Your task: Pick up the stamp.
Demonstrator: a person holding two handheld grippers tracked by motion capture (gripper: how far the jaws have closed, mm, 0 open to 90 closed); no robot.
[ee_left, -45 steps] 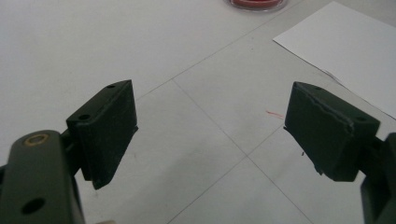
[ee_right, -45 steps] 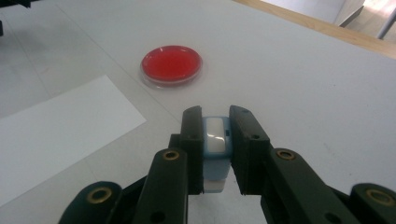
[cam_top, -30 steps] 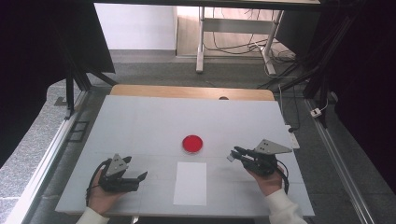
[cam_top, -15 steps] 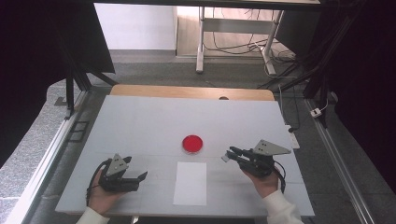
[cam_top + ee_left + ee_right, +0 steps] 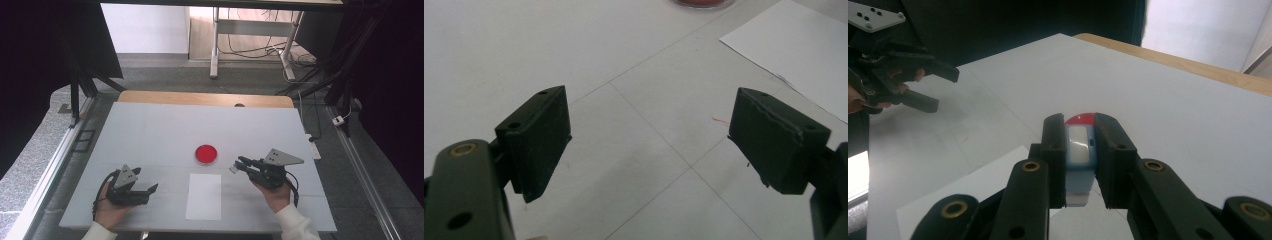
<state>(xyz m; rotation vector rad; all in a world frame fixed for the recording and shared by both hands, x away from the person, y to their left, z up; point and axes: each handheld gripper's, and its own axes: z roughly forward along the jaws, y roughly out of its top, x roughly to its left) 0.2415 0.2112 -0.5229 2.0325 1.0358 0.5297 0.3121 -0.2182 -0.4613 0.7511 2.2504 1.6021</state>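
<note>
White stamp [image 5: 1079, 150] clamped, right tool [image 5: 1079, 131]

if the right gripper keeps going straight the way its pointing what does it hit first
Most likely the red dish. The right gripper, shut on a small white and blue block, points at it across the bare white table. The dish's red edge shows just beyond the block in the right gripper view, though depth is uncertain.

right gripper [image 5: 235, 167] with small white-blue block [image 5: 234, 169] edged slightly left, now nearer red dish [image 5: 206, 154], hand a touch lower
</note>
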